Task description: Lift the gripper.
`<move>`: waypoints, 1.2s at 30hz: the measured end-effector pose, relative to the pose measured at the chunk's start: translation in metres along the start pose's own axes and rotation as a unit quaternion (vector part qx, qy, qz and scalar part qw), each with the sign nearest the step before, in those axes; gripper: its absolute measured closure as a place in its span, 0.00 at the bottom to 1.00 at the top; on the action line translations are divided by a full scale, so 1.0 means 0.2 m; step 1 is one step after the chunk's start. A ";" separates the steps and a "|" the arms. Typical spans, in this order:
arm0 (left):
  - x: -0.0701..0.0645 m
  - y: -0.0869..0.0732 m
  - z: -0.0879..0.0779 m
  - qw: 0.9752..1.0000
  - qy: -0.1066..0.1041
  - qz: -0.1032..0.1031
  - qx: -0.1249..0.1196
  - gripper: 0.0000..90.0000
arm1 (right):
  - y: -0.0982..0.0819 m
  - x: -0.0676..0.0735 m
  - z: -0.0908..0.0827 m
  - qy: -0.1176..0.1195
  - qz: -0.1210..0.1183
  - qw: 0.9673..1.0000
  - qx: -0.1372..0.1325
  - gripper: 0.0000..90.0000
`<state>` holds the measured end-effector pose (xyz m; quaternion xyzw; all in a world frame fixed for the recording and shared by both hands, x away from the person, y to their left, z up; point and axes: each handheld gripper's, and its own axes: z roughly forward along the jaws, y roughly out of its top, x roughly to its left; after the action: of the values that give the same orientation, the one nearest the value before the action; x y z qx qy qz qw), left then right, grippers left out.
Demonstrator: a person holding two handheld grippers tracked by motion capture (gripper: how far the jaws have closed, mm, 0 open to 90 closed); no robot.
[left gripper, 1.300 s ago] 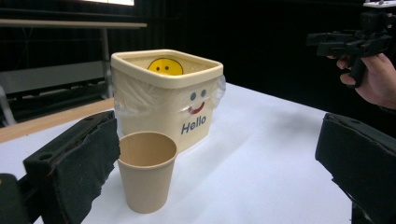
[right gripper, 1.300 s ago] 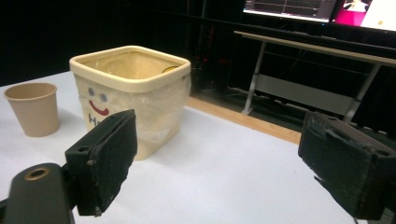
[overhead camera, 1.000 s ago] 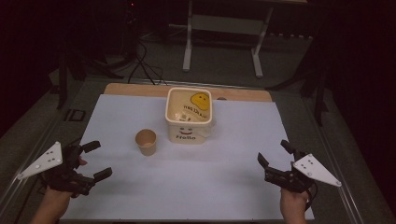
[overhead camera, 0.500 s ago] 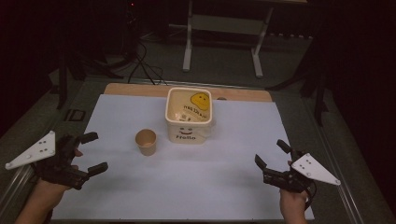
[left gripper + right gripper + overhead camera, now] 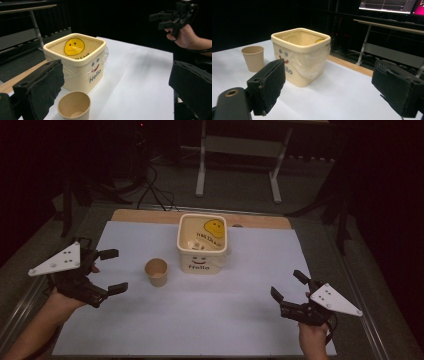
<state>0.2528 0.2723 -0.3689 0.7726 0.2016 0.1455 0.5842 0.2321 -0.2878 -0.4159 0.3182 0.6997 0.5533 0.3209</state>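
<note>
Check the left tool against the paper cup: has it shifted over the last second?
Yes. In the high view the left tool has drawn away from the paper cup, toward the table's left edge and slightly farther from the person; its jaws are open.

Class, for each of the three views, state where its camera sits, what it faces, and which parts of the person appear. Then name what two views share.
High view: above the person's side, looking down on the table; forearms, left hand-held gripper, right hand-held gripper.
Left gripper view: between open jaws, facing the paper cup; other hand.
Right gripper view: between open jaws, facing the tub.
Shared: tub and cup.
</note>
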 end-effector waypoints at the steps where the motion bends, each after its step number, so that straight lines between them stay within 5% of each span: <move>1: 0.01 0.01 0.01 1.000 0.000 0.003 0.005 0.01 | 0.00 0.00 0.00 0.000 -0.002 1.000 -0.001 0.13; 9: 0.04 0.06 0.11 0.999 -0.017 0.019 0.045 0.01 | 0.00 0.00 0.00 0.006 0.001 1.000 -0.001 0.13; 21: 0.07 0.03 0.27 0.992 -0.036 0.029 0.113 0.01 | 0.00 0.00 0.00 0.008 0.000 1.000 0.000 0.13; 36: 0.10 -0.03 0.40 0.978 -0.044 0.037 0.198 0.02 | 0.00 0.00 0.01 0.012 0.000 1.000 0.008 0.13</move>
<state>0.3059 0.2164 -0.3968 0.8857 0.1712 0.0899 0.4221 0.2336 -0.2865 -0.4165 0.3141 0.7083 0.5513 0.3094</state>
